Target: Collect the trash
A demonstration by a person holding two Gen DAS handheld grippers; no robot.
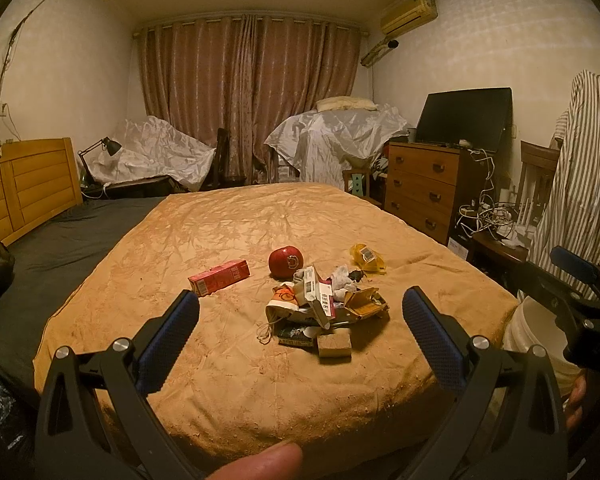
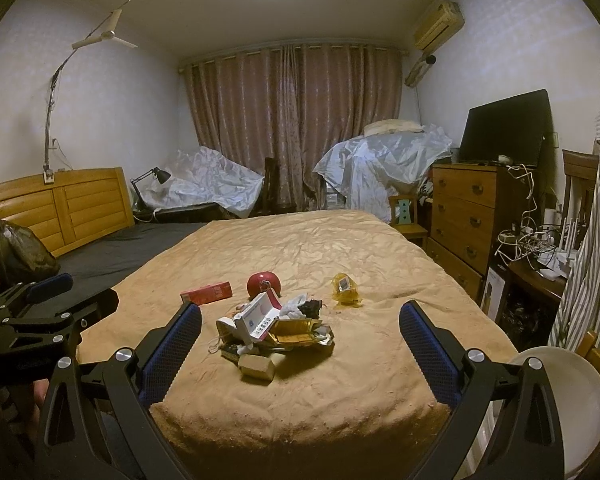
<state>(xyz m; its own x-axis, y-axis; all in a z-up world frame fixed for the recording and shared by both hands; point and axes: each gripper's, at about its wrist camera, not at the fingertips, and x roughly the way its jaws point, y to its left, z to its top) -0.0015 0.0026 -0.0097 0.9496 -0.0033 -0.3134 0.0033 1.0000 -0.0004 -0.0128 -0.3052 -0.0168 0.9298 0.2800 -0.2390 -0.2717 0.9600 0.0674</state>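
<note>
The trash pile lies on the tan bedspread just ahead of both tools, between the spread fingers in each wrist view: cartons, crumpled paper, a gold wrapper and a small brown box at its near edge. Beyond it sit 3 loose pieces: a red carton ahead-left, a red ball-shaped item straight ahead, a yellow wrapper ahead-right.

The left gripper and the right gripper both stand wide open, holding nothing.

Likely trouble: the pile is loose and overlapping, so a pinch may lift 1 piece and scatter the rest. A string trails from it and could drag neighbours. The soft cover may bunch under a fingertip.

The bed's near edge lies just under the tools, and the white bucket stands low to the right, beside that edge. Open bedspread spreads left and beyond; the grippers are near each other, so crossing paths risks a knock.
</note>
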